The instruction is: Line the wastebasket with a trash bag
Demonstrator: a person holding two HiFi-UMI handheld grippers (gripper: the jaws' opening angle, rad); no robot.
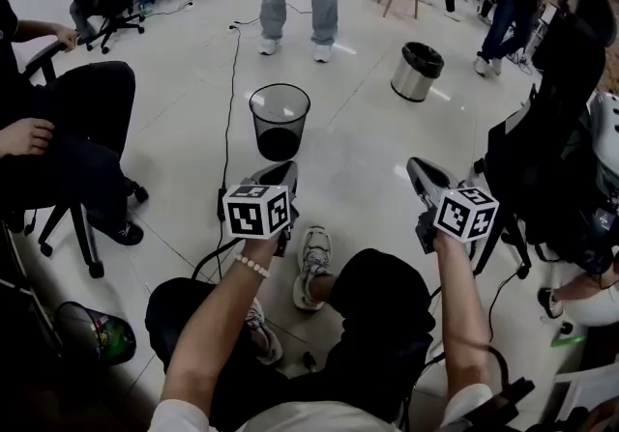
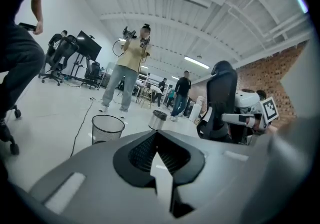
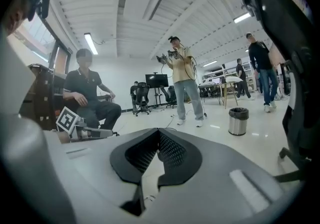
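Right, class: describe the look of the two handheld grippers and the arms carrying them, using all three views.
The left gripper and right gripper both have smooth grey bodies, with black ribbed pads set in a V-shaped recess. Each carries a white cube printed with black square markers. The left wrist wears a pale bead bracelet. Short white sleeves show at the shoulders.

The mesh wastebasket [image 1: 280,121] stands on the floor [image 1: 360,155] ahead of the left gripper [image 1: 278,173], a metal bin [image 1: 417,72] farther back, rightward.
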